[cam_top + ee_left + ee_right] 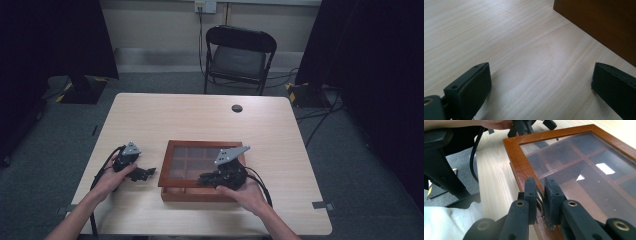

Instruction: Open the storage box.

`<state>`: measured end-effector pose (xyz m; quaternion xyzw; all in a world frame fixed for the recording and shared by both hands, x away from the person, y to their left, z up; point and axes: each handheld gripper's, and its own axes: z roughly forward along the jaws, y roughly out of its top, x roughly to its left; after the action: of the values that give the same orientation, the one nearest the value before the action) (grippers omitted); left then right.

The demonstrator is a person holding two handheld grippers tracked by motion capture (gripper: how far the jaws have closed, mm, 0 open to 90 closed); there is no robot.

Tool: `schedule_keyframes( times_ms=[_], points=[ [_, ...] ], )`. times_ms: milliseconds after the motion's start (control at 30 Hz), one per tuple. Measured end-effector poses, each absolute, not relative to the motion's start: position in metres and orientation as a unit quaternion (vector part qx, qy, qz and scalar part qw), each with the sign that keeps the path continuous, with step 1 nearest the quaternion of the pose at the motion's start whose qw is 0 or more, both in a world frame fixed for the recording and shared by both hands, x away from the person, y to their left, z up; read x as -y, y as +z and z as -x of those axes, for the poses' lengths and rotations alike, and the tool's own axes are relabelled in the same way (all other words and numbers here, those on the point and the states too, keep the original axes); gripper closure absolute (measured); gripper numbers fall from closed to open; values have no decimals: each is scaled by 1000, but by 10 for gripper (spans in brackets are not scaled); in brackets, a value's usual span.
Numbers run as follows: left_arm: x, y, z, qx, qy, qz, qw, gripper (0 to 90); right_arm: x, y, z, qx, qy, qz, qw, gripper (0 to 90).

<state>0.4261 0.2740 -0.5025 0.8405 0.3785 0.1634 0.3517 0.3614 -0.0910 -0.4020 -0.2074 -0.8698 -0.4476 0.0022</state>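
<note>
reddish-brown wood frames the glass-lidded box [200,172] sitting near your edge of the pale surface [280,130], and that box looks like the thing you are working on. your right gripper [540,195] has its jaws pinched tight on a small metal clasp [539,198] at the front rim of the lid, near the corner of the frame. i can't be sure at this angle, but it reads as a knob or latch with a scalloped plate below it. holding there makes sense if you mean to lift the lid, since that fitting is the only handle on the frame and gives you leverage opposite the hinge side.

your left gripper [134,169] rests low on the surface just beside the box's left wall, jaws spread wide with nothing between them. from its own camera the dark wooden side [599,25] sits close ahead, apart from both jaws. it seems parked there to steady the box if it slides.

through the glass, the divided compartments [584,162] look mostly empty.
</note>
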Motion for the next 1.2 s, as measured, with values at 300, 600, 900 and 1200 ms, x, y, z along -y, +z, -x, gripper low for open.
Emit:
schedule_keyframes(
  times_ms=[300, 600, 900, 1200],
  points=[
    [-274, -502, -426, -378, 163, -841, 352, 23, 92, -391, -365, 867, -455, 205, 1, 814],
    [-274, -502, -426, -378, 163, -841, 352, 23, 92, -383, -368, 863, -459, 208, -3, 814],
    [-274, -502, -426, -378, 163, -841, 351, 23, 93, -376, -371, 860, -464, 211, -5, 814],
    [-274, -502, -426, -378, 163, -841, 352, 23, 92, -367, -375, 856, -469, 216, -9, 814]
  ],
)
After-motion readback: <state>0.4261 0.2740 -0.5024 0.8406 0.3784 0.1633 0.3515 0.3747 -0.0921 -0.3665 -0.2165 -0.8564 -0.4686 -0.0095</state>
